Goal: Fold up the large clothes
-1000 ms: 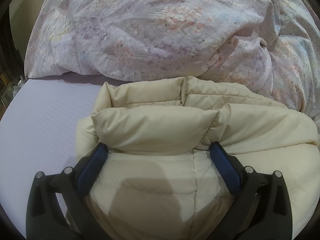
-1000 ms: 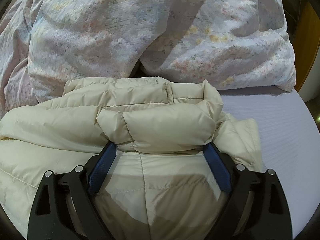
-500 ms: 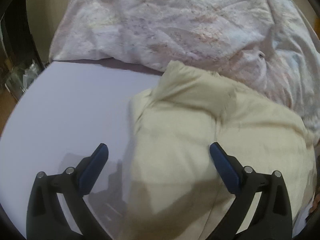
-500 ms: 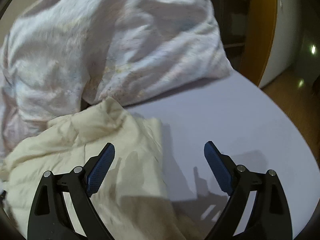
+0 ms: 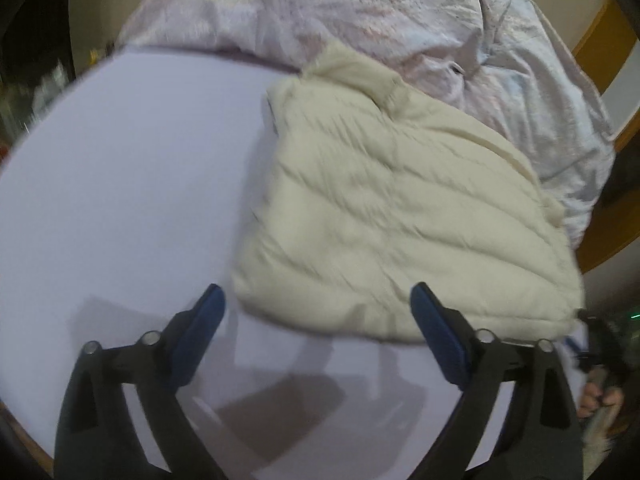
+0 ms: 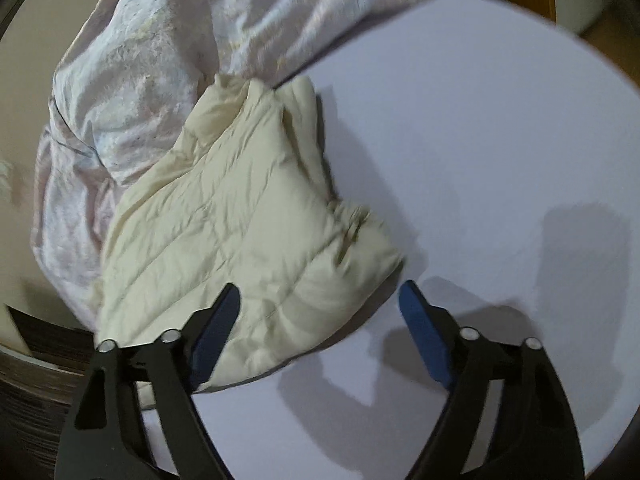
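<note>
A: Here, where does the cream quilted jacket [image 5: 400, 216] lie?

B: Folded into a compact bundle on the pale lilac sheet [image 5: 132, 184], its far edge against the crumpled floral duvet [image 5: 360, 12]. In the right wrist view the jacket [image 6: 240, 216] sits left of centre, with bare sheet [image 6: 480, 152] to its right and the duvet [image 6: 152, 64] behind it.

A: And the left gripper [image 5: 318, 312]?

B: Its jaws stand apart, having just been closing a little; nothing is between them. The blue pads [image 5: 436, 336] hang above the sheet, just in front of the jacket's near edge, not touching it.

A: The right gripper [image 6: 320, 312]?

B: Likewise apart and empty, its jaws also just narrowed. Its left pad overlaps the jacket's near corner in the picture; contact cannot be told. At the left view's lower right edge, a hand [image 5: 600, 400] grips a dark handle.
</note>
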